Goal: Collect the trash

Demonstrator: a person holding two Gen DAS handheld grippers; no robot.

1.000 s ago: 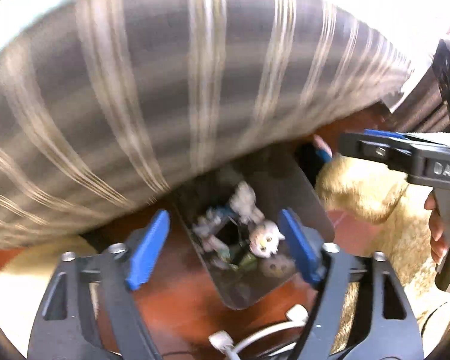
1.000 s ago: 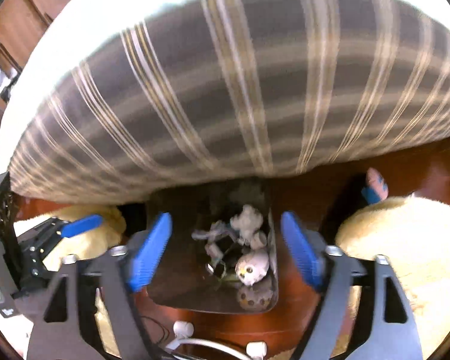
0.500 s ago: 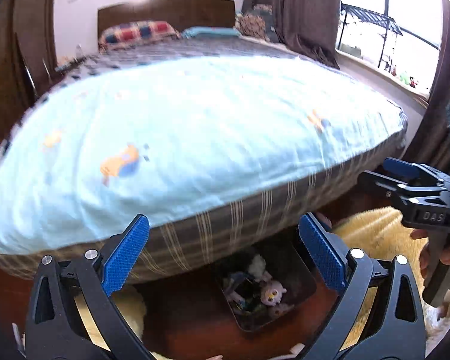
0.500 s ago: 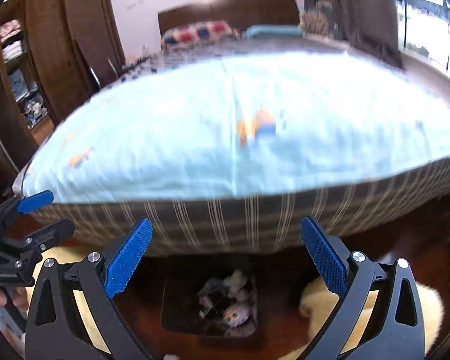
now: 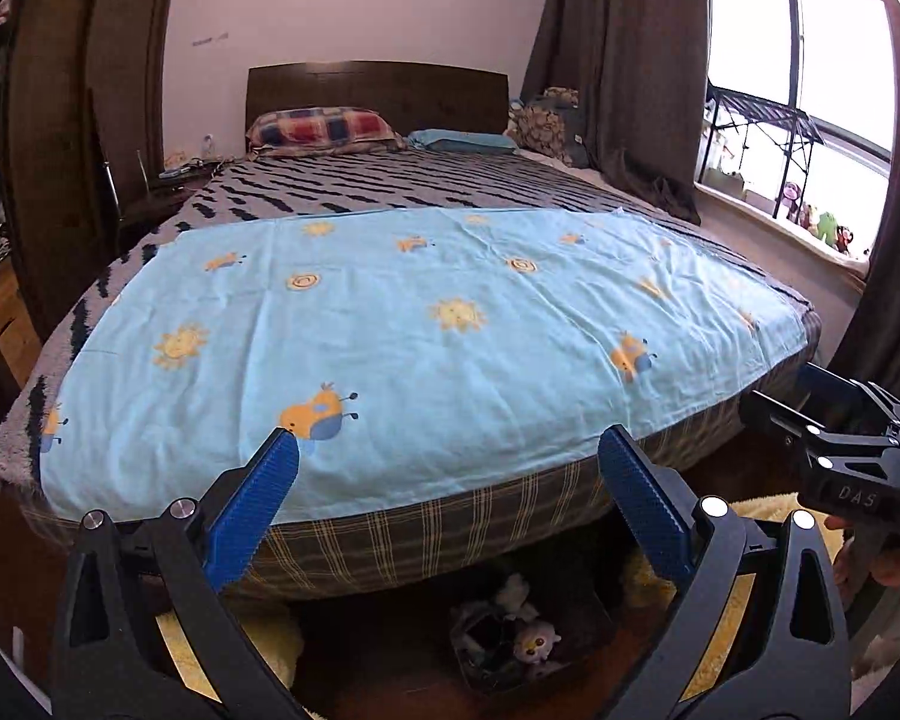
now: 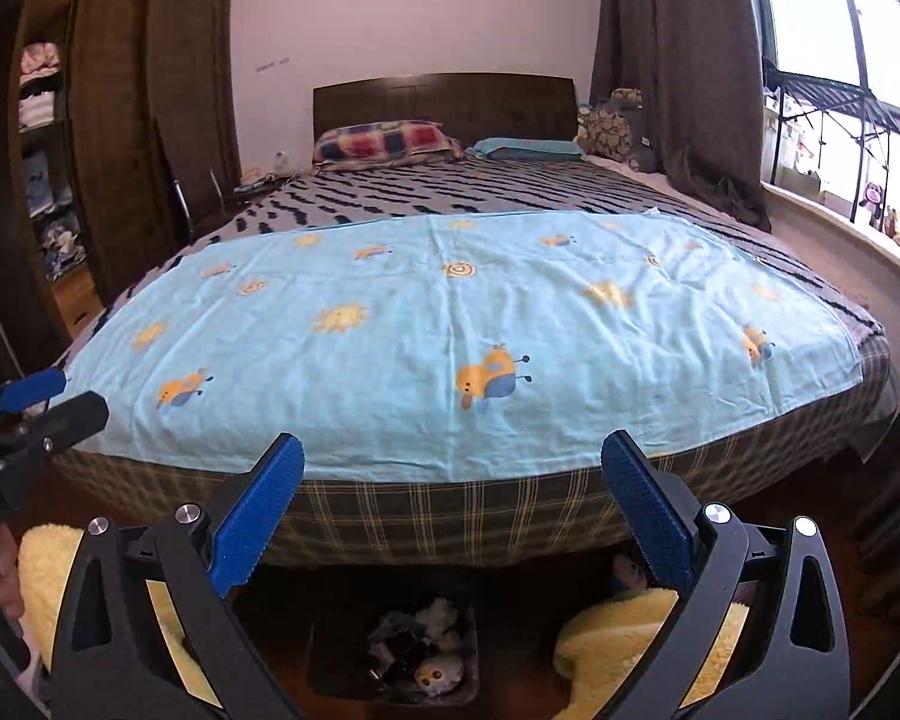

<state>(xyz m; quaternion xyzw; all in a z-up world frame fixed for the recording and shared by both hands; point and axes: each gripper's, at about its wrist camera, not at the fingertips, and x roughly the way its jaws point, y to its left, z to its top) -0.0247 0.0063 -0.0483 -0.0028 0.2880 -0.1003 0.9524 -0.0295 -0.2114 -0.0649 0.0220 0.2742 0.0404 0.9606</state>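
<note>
Blue-padded left tongs [image 5: 447, 468] and right tongs [image 6: 453, 471] wide apart, empty; bin [image 6: 330, 660] below bed [image 6: 450, 330]

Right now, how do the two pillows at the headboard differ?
The checked pillow is red, blue and cream plaid, plump, and lies on the wardrobe side. The teal pillow is plain, flatter, and lies on the window side. Both rest against the dark headboard on the zigzag-patterned blanket.

Down on the dark wooden floor sits a dark rectangular plastic trash bin [image 6: 324, 654], tucked right at the foot of the bed. It's upright, open-topped, and loaded with crumpled white and grey paper scraps [image 6: 435, 615] plus a small pale wrapper with round eye-like marks [image 5: 536, 638].
</note>
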